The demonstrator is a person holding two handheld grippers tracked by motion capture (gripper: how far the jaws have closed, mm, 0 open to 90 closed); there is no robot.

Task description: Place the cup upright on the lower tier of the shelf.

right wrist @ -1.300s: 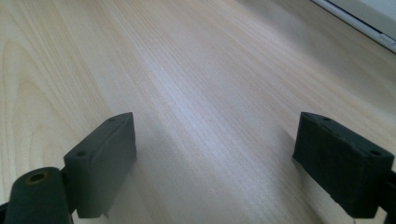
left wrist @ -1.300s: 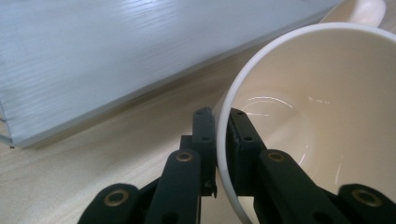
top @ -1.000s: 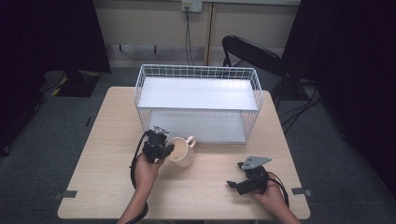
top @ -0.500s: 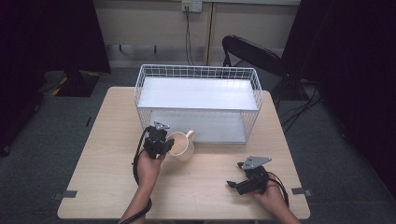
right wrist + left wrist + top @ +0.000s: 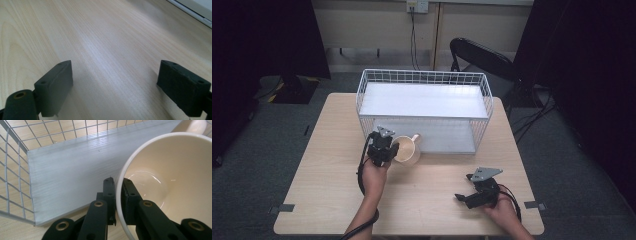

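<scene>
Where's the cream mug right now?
In the high view the mug sits left of the table's centre, just in front of the wire basket, its rim pinched by the left gripper.

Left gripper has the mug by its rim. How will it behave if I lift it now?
The mug looks glazed, so likely stiff but slippery between the left gripper pads. Pinched on one side of the rim, it may swing or tilt. Probably fragile near the wire basket.

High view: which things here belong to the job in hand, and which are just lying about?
In the job:
- cream mug, its rim pinched by the left gripper
- white wire basket just behind it

Not in the job:
- right gripper, open, idle over the table
- black chair behind the table
</scene>
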